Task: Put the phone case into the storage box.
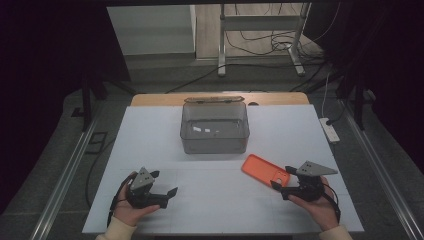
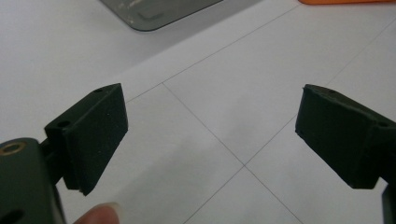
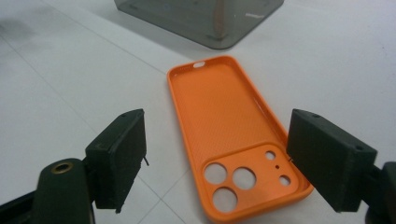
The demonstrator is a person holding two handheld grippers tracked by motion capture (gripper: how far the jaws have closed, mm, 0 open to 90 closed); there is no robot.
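Note:
An orange phone case lies inside-up on the white table, right of centre; the right gripper view shows the case with its camera cut-outs nearest me. My right gripper is open, its jaws spread to either side of the case's near end, holding nothing. A clear grey plastic bin stands open at the middle back. My left gripper rests low at the front left, open and empty; in its own view the left gripper has bare table between the jaws.
The bin's lid leans at its far side. A white power strip lies at the table's right edge. A metal stand and cables sit on the floor beyond. The bin's corner shows ahead of the left gripper.

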